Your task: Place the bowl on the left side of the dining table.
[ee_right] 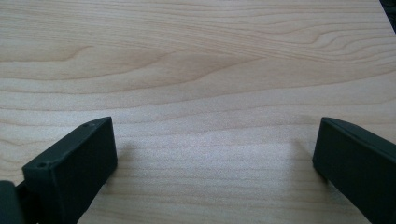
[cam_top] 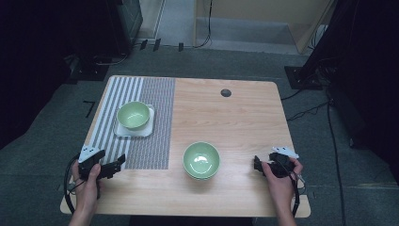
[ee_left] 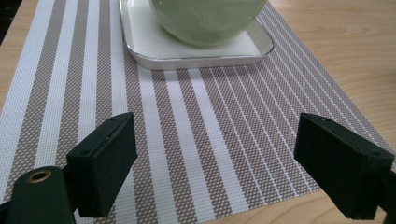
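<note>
A green bowl sits on a white square plate on the striped placemat at the table's left. A second green bowl, which looks like a stack of two, stands on bare wood near the front middle. My left gripper rests at the placemat's front left corner, open, with nothing between its fingers; in the left gripper view the plate and bowl lie ahead of it. My right gripper is open over bare wood to the right of the stacked bowl.
The wooden table has a round cable hole near its far edge. Grey floor with cables surrounds the table. Open wood lies between the two bowls and at the right side.
</note>
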Available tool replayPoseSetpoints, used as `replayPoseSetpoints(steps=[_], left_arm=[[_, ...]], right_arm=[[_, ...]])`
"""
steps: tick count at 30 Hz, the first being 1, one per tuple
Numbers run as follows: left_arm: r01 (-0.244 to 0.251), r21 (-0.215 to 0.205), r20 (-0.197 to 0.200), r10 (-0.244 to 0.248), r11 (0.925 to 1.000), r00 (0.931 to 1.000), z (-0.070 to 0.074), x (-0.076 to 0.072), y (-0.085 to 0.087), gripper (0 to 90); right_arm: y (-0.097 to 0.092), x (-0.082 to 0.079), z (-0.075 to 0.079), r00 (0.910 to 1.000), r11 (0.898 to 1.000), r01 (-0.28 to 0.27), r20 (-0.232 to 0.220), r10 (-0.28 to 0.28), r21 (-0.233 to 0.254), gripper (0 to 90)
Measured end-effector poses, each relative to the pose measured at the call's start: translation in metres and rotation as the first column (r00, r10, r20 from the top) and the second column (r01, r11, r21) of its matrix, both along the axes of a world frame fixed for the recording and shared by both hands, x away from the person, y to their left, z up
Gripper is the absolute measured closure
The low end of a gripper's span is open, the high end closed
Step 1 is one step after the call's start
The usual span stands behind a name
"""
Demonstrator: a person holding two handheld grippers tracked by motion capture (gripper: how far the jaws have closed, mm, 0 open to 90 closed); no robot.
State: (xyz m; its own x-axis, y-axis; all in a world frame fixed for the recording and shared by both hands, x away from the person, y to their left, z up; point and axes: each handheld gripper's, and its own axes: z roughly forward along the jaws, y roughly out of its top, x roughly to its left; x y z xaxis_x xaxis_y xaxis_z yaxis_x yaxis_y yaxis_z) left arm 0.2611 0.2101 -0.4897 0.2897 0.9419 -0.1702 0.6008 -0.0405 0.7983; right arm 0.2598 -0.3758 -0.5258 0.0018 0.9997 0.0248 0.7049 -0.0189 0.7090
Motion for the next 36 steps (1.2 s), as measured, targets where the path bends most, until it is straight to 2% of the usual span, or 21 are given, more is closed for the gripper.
replayPoseSetpoints(steps=[17,28,36], left_arm=[[-0.033,0.048,-0.051,0.036,0.9983,0.9981,-0.015,-0.01,0.018,12.7],[-0.062,0.12,-0.086,0.072,0.9909,0.9936,-0.023,-0.017,0.03,12.7],[-0.06,0.155,-0.084,0.074,0.9861,0.9937,-0.025,-0.021,0.033,12.7]], right_arm=[[0.0,0.0,0.0,1.0,1.0,0.0,0.0,0.0,0.0,0.0],[0.0,0.0,0.0,1.0,1.0,0.0,0.0,0.0,0.0,0.0],[0.0,0.0,0.0,1.0,1.0,0.0,0.0,0.0,0.0,0.0]])
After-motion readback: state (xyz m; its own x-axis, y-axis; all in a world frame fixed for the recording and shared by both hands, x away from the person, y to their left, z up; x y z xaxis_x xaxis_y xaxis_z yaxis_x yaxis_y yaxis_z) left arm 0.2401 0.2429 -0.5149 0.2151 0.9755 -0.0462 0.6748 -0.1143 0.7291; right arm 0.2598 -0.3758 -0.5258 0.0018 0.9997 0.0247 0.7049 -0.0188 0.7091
